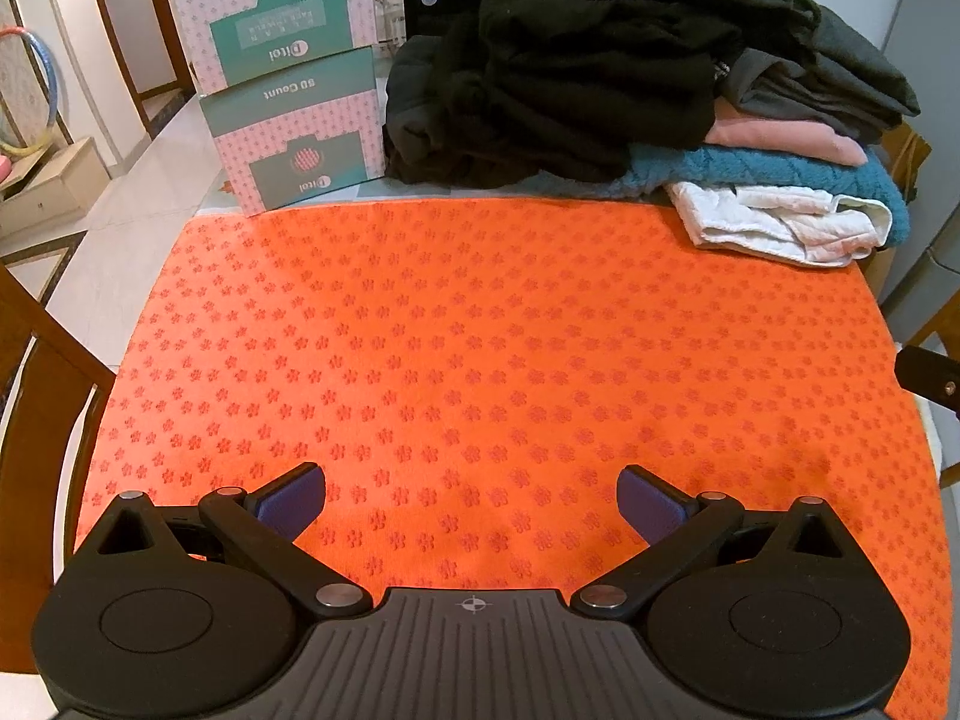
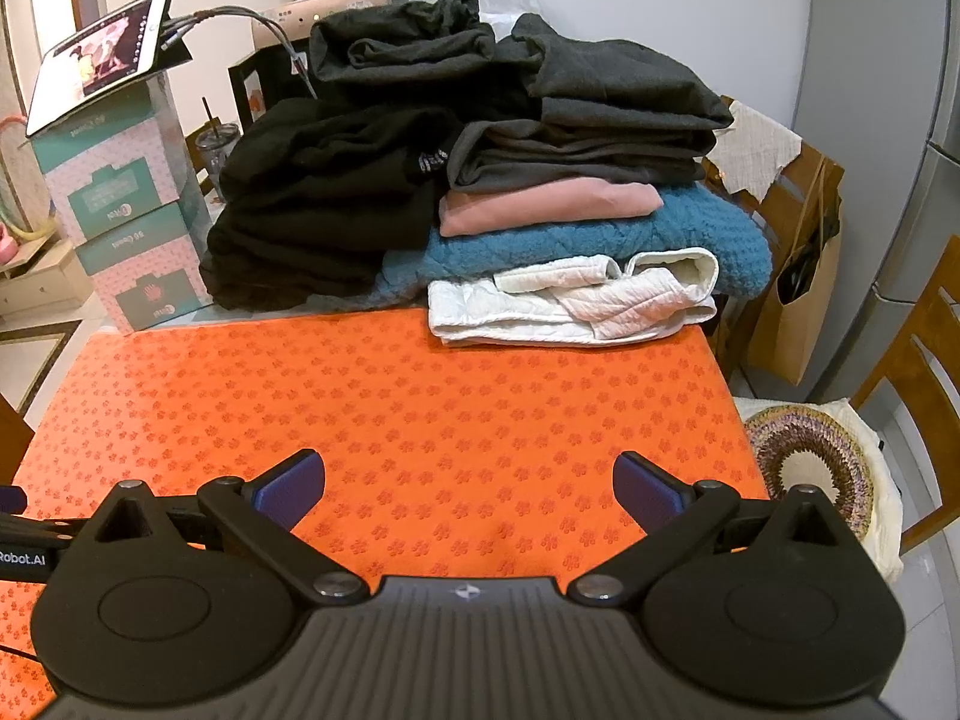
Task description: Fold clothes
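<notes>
An orange flower-print mat [image 1: 480, 348] [image 2: 390, 408] covers the table. At its far edge rises a pile of clothes: black garments [image 1: 570, 78] [image 2: 312, 198], dark grey ones [image 2: 600, 102], a folded pink piece [image 1: 780, 138] [image 2: 540, 204], a teal fleece [image 1: 768, 171] [image 2: 690, 234] and a folded white garment [image 1: 780, 222] [image 2: 576, 300] lying on the mat's far right corner. My left gripper [image 1: 471, 501] hangs open over the near mat, holding nothing. My right gripper [image 2: 468, 489] is likewise open over the near mat, well short of the pile.
Two pink-and-teal boxes [image 1: 282, 72] [image 2: 132, 210] are stacked at the far left, with a tablet [image 2: 102, 60] on top. Wooden chairs stand left [image 1: 42, 408] and right [image 2: 912, 372]; the right one carries a woven cushion [image 2: 816, 468]. A paper bag [image 2: 798, 300] hangs beyond the table.
</notes>
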